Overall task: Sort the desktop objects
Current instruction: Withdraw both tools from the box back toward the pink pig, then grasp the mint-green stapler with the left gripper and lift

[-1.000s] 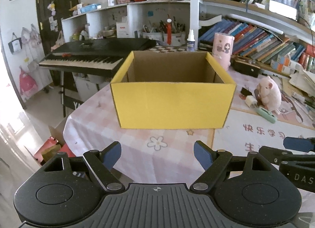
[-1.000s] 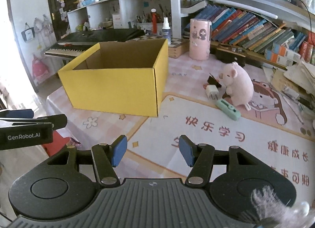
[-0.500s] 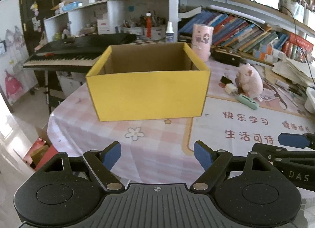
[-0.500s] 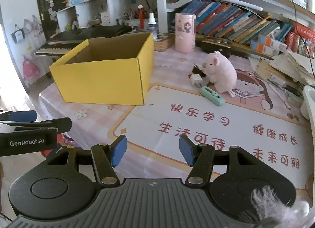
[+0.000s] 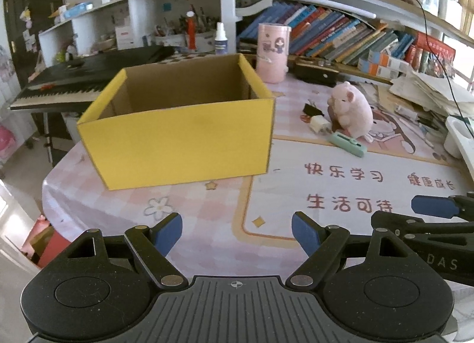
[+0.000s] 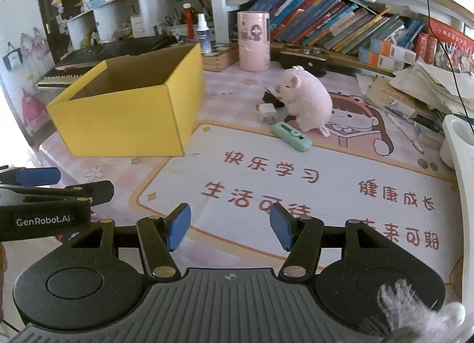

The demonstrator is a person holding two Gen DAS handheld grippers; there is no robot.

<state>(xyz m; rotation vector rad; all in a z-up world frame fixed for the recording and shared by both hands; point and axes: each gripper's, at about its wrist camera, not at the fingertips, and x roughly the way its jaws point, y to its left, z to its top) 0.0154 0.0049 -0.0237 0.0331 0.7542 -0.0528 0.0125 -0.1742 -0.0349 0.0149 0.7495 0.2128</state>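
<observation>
Yellow box (image 5: 180, 141) open-topped on pink table mat (image 6: 326, 183), plush pig (image 6: 308, 103), white charger (image 6: 268, 113), green case (image 6: 291, 136) beside; left gripper (image 5: 237, 232), right gripper (image 6: 228, 226) both agape, empty.

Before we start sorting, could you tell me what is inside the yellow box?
The yellow box shows only bare brown inner walls; its floor is hidden behind the front wall, so anything lying low inside cannot be seen.

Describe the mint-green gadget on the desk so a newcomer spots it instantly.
Start at the yellow box; to its right sits a pink plush pig. The mint-green gadget lies flat just in front of it, long and slim, unlike the small white cube charger beside it.
</observation>
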